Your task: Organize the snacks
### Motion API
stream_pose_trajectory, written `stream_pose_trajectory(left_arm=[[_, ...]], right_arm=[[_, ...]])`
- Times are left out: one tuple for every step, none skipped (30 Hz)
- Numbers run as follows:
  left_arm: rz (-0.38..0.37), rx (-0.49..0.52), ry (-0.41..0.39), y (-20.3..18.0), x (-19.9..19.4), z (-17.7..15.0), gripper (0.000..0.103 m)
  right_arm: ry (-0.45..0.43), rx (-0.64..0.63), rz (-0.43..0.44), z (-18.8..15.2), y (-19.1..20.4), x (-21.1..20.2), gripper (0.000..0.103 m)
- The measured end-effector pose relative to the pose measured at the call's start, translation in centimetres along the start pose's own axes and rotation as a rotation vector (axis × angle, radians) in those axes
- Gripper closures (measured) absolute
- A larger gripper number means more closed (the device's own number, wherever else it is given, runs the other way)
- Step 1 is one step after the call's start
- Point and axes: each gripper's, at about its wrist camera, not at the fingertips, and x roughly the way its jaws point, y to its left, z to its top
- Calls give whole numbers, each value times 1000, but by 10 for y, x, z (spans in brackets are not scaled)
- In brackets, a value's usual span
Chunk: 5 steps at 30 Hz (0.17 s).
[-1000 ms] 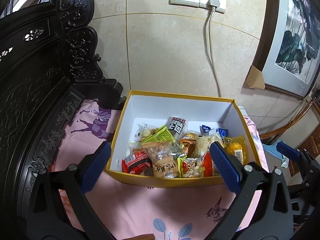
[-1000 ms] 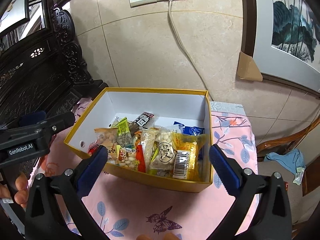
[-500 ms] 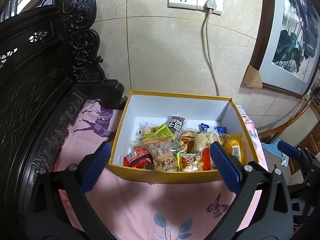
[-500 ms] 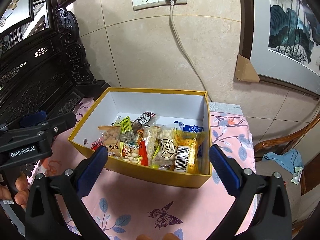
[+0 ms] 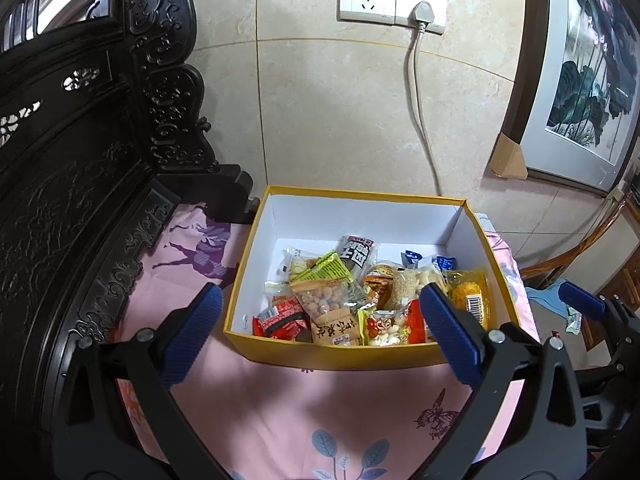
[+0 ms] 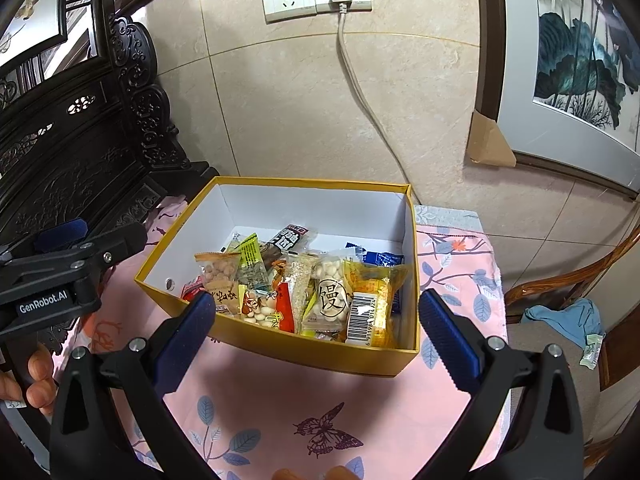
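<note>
A yellow cardboard box [image 5: 340, 356] with white inside walls stands on a pink floral cloth; it also shows in the right wrist view [image 6: 320, 354]. Several snack packets [image 5: 352, 300] lie piled in its near half, among them a yellow packet with a barcode [image 6: 366, 308]. My left gripper [image 5: 320, 328] is open and empty, held back from the box's near wall. My right gripper [image 6: 316, 330] is open and empty, also short of the near wall. The left gripper's body [image 6: 60, 272] shows at the left of the right wrist view.
A dark carved wooden furniture piece [image 5: 80, 200] stands close on the left. A tiled wall with sockets [image 5: 392, 4] and a plugged cable is behind the box. A framed painting [image 5: 580, 80] leans at the right. A wooden chair [image 6: 580, 280] with a blue cloth stands right of the table.
Both grippers have drawn back and up from the box, so it looks smaller and farther. Both stay open and empty. The box and snacks have not moved.
</note>
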Motion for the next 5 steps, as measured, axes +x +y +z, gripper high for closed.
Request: stream_pose_trajectory(left_arm=[[-3,-1,3,0,0,0,2],[-2,0,5,0,1,0,2],[0,2,6,-1,1,0,2],[1,5,9,-1,2,0,2],[1,6,11,-1,2,0,2]], right_arm=[[-1,-1,0,0,0,0,1],[0,-1,0,0,0,1,1],[0,-1,0,1,0,1,1],[0,-1,1,1,0,1,1],[0,0,2,1,0,1,1]])
